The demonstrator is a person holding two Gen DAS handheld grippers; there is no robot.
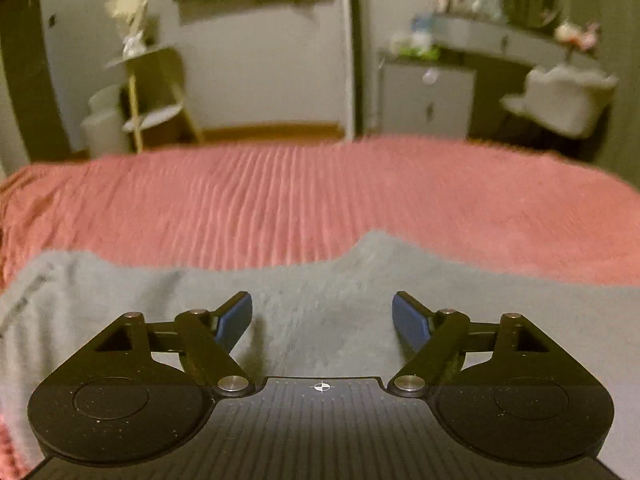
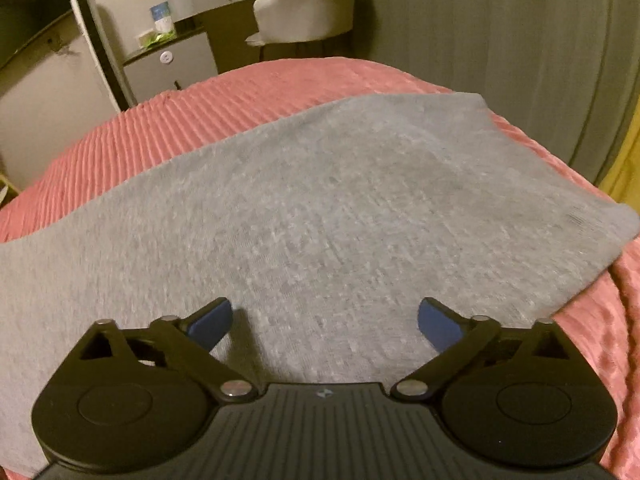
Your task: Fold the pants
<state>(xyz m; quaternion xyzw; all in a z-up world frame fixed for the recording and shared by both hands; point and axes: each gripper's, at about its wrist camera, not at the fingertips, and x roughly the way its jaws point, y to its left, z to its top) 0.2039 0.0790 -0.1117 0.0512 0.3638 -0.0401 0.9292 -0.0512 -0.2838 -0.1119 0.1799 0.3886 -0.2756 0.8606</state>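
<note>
Grey pants point(image 1: 320, 292) lie flat across a pink ribbed bedspread point(image 1: 280, 196). In the left wrist view my left gripper point(image 1: 322, 310) hovers over the cloth with its blue pads spread wide and nothing between them. A hump of the grey fabric rises just beyond it. In the right wrist view the grey pants point(image 2: 320, 200) stretch away to a squared end at the far right. My right gripper point(image 2: 325, 316) stands open above the near part of the cloth, holding nothing.
The pink bedspread point(image 2: 132, 128) shows around the pants. Beyond the bed stand a small shelf stand point(image 1: 152, 92), a grey cabinet point(image 1: 428, 96), a white chair point(image 2: 308, 4) and a dressing table point(image 1: 500, 36). A curtain point(image 2: 500, 40) hangs at the right.
</note>
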